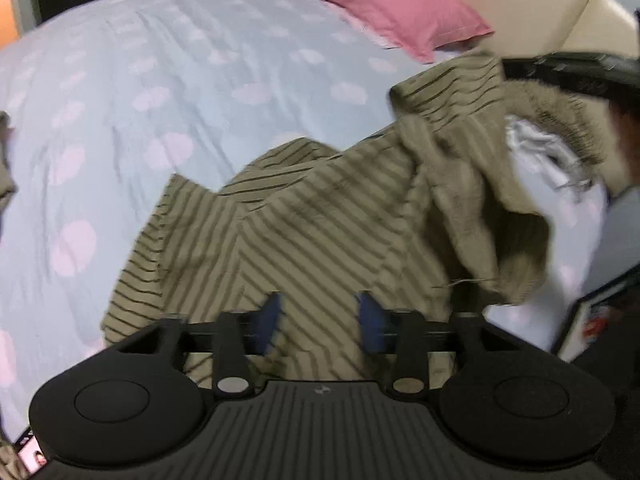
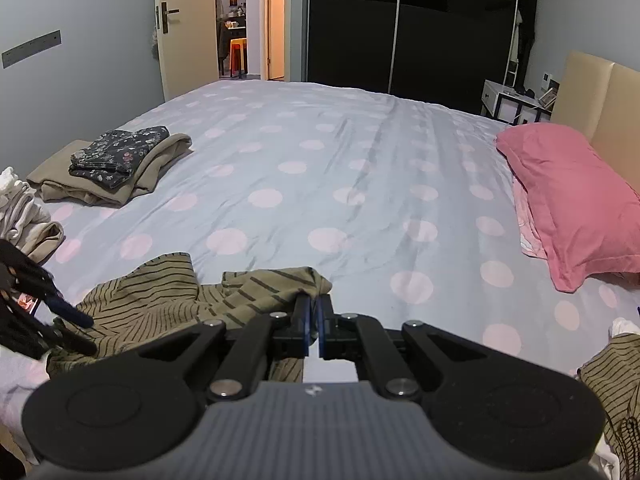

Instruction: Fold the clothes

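Note:
An olive striped garment lies crumpled on the polka-dot bed; it also shows in the right wrist view. My left gripper is open, its blue pads hovering just above the garment's near part. My right gripper is shut on an edge of the striped garment and lifts it slightly. In the left wrist view the right gripper shows at the upper right, holding the raised cloth. In the right wrist view the left gripper shows at the left, open over the garment.
A stack of folded clothes sits at the bed's far left. White and beige clothes lie at the left edge. A pink pillow rests by the beige headboard. More striped cloth lies at lower right.

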